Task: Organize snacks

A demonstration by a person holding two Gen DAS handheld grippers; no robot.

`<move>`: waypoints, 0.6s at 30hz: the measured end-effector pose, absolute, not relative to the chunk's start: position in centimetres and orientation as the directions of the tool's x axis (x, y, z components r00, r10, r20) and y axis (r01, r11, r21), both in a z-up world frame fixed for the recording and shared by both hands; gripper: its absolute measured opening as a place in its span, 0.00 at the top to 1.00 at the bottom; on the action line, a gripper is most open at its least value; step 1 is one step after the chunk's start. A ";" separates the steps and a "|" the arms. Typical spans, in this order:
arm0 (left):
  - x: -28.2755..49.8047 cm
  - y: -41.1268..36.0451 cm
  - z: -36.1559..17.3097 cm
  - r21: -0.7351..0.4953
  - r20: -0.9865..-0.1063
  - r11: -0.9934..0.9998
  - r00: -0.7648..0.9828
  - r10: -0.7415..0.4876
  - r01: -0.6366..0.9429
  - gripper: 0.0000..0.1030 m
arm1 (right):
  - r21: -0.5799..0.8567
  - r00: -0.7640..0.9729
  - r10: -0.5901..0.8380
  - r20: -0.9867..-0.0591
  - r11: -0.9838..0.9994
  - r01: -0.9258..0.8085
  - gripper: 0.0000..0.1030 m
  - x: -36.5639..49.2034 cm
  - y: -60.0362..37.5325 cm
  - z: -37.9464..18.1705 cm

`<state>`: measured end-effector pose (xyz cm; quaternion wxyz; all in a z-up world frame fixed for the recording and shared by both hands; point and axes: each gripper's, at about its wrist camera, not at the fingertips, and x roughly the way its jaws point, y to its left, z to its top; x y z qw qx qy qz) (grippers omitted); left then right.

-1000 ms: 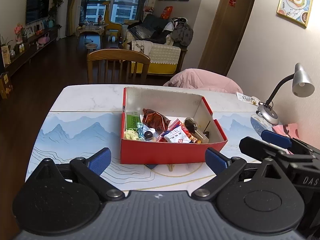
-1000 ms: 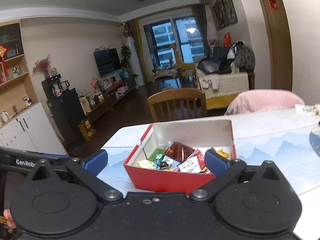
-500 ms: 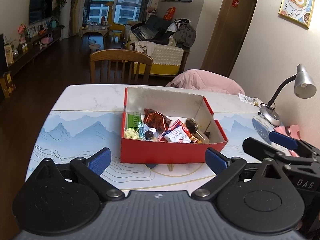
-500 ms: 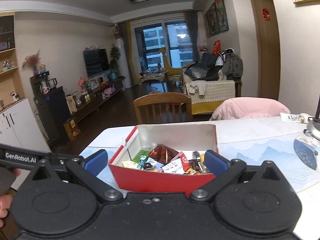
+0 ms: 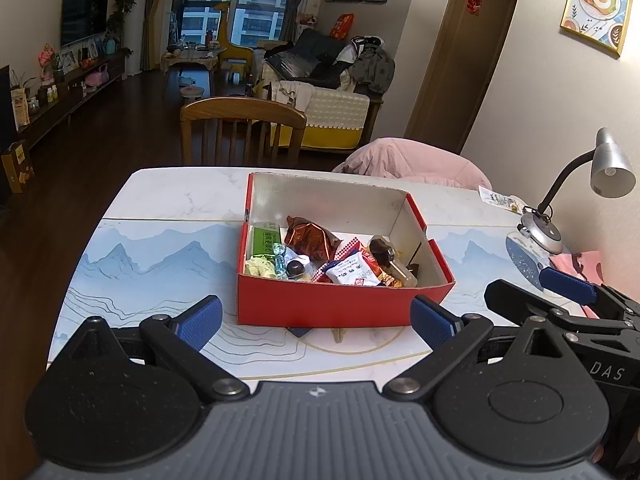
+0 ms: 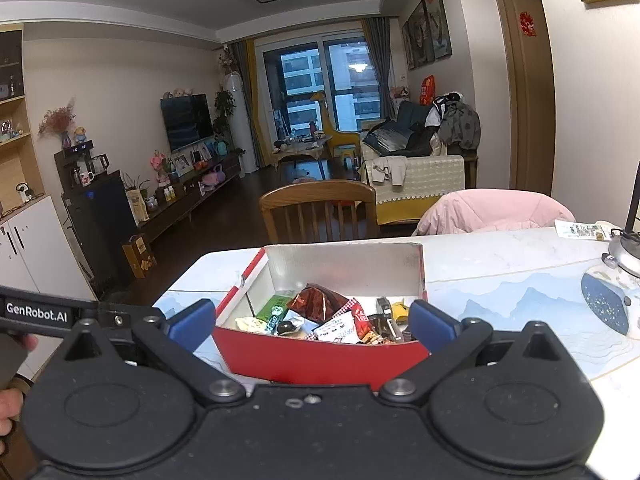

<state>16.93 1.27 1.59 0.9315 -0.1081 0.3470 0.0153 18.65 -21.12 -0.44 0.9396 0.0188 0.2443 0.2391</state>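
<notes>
Clearly a home: open living and dining room. Far end holds balcony windows [image 6: 330, 88] with curtains, a wall-mounted television [image 6: 187, 121] above a low cabinet of toys and photos, and a sofa [image 5: 320, 116] heaped with clothes. Nearer, a wooden dining chair [image 5: 242, 132] against a marble-topped bench [image 5: 180, 196] under a landscape-print mat, a desk lamp [image 5: 576, 196] at right, framed pictures [image 5: 596, 4] on the walls.

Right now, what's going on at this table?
A person holds the left gripper and the right gripper, both open and empty, short of a red box on the table. Snacks lie loose in the box: a brown foil bag, a green packet, a white-and-red packet. Neither gripper touches anything yet. A desk lamp stands to the right.
</notes>
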 end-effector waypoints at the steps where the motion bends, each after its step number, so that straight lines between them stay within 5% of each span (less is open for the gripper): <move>1: 16.9 1.3 1.6 -0.190 -0.650 0.976 0.758 -0.046 -0.104 0.02 | 0.153 0.765 0.459 -0.453 0.885 -0.440 0.00 18.8 -21.2 -0.5; 18: 17.1 0.3 1.9 -0.169 -0.642 0.979 0.767 -0.018 -0.118 0.02 | 0.130 0.768 0.434 -0.471 0.895 -0.426 0.00 19.5 -21.2 0.1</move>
